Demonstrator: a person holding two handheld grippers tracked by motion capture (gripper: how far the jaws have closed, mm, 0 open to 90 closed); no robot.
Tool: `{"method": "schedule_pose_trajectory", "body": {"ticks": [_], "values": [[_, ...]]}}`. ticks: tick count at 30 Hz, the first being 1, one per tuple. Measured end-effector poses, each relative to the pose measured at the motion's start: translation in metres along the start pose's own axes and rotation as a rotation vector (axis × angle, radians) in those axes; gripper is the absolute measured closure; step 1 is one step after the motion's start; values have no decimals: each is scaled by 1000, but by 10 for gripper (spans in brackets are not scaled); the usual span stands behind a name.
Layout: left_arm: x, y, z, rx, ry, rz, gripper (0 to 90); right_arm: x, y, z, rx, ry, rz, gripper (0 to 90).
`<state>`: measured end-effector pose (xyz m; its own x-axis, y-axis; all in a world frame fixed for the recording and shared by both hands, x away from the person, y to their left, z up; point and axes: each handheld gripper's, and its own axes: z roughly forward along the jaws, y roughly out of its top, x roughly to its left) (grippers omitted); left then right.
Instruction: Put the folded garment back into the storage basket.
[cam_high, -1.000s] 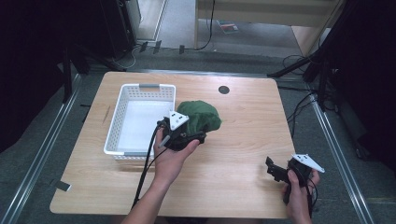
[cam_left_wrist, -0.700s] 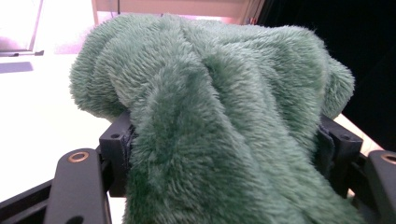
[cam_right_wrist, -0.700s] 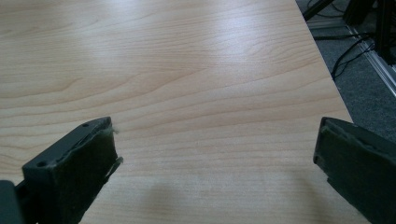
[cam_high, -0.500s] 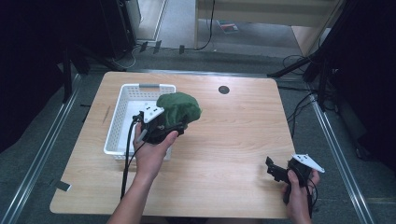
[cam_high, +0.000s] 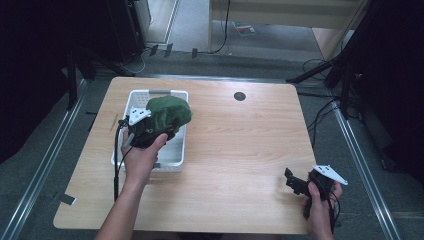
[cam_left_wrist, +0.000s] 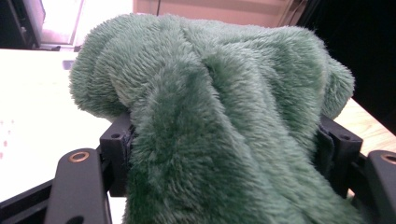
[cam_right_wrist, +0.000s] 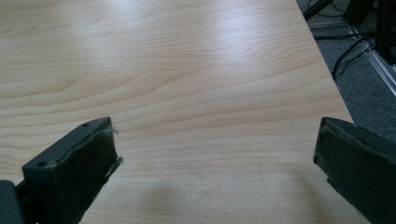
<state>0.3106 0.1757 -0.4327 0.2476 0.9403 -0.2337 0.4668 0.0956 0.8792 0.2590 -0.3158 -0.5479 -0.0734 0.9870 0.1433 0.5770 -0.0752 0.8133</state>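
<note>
Green plush cloth (cam_high: 169, 114) hung over the white basket (cam_high: 177, 155), bunched between the left gripper's (cam_high: 150, 131) jaws, which pinched it tight. Right gripper (cam_high: 295, 183) sat low near the wooden table's (cam_high: 240, 145) front right corner, jaws spread wide, apparently just above the surface.

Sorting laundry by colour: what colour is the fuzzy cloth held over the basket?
Dark green; the plush cloth shows best in the left gripper view.

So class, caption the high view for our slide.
Left gripper holds a green plush cloth over the white basket; right gripper rests open.
</note>
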Motion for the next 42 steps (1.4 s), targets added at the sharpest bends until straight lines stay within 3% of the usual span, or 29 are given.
{"method": "schedule_pose_trajectory", "body": {"ticks": [6,9,14,20,21,25,28,32,33,38,41,42], "values": [[19,-3,7,22,14,2,272,0,0,0,-1,0,1,0],[35,-7,19,43,-4,9,271,0,0,0,-1,-1,0,0],[49,-11,32,68,13,5,271,0,0,0,0,0,-2,0],[55,-10,42,103,42,6,271,0,0,0,-1,0,2,0],[56,-10,47,141,59,10,271,0,0,0,-1,0,2,0],[56,-12,55,157,75,27,271,0,0,0,-1,0,2,0],[57,-14,66,242,132,16,271,0,0,0,-3,0,3,0],[57,-13,70,273,130,26,270,0,0,0,-1,1,0,0],[58,-14,73,302,128,40,270,0,0,0,0,2,5,0],[60,-17,78,368,117,37,261,0,0,0,0,1,2,0],[61,-18,81,430,114,18,202,0,0,0,-2,0,0,0],[61,-18,81,430,114,18,182,0,0,0,-2,0,0,0]]}}
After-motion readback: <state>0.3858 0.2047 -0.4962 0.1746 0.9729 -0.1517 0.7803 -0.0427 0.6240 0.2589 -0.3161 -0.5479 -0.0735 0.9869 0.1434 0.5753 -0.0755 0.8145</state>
